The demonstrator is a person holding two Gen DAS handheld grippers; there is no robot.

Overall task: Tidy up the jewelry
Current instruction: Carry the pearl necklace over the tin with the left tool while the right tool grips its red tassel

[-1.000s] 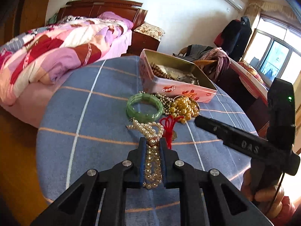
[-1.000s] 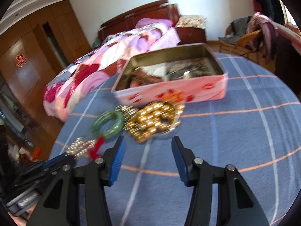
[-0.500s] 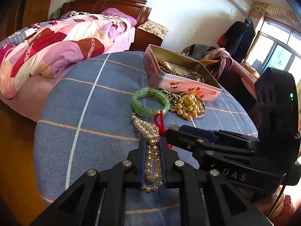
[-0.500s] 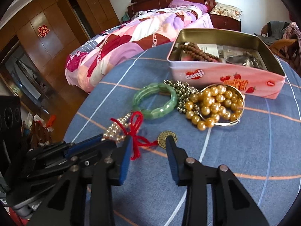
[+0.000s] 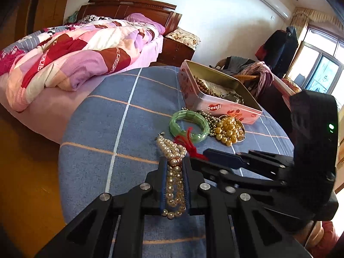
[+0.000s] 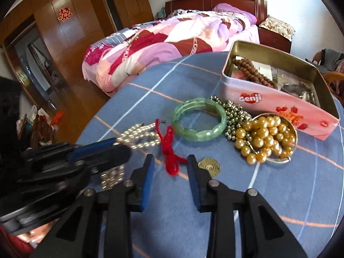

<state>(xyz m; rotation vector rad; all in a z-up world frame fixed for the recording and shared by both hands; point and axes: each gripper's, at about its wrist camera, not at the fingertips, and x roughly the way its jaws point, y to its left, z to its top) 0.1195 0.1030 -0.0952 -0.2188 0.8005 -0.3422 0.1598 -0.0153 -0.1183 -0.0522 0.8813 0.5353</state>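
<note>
My left gripper point(image 5: 174, 161) is shut on a white pearl necklace point(image 5: 173, 172) that lies on the blue checked tablecloth; it also shows in the right wrist view point(image 6: 137, 136). My right gripper point(image 6: 171, 160) is open, its fingers on either side of a red cord point(image 6: 169, 148) tied to a brass coin charm point(image 6: 208, 166). Beyond lie a green jade bracelet point(image 6: 198, 119), dark metal beads point(image 6: 234, 112) and gold pearls point(image 6: 266, 134). A pink Genji tin point(image 6: 277, 99) holds brown beads.
The round table point(image 5: 107, 111) ends close at the left and front. A bed with a pink quilt point(image 5: 75, 53) stands beyond the table's left side. A chair with clothes point(image 5: 253, 73) is behind the tin.
My right gripper has swung left from the gold pearls and come down around the red cord, beside my left gripper. My left gripper stays shut on the pearl necklace.
</note>
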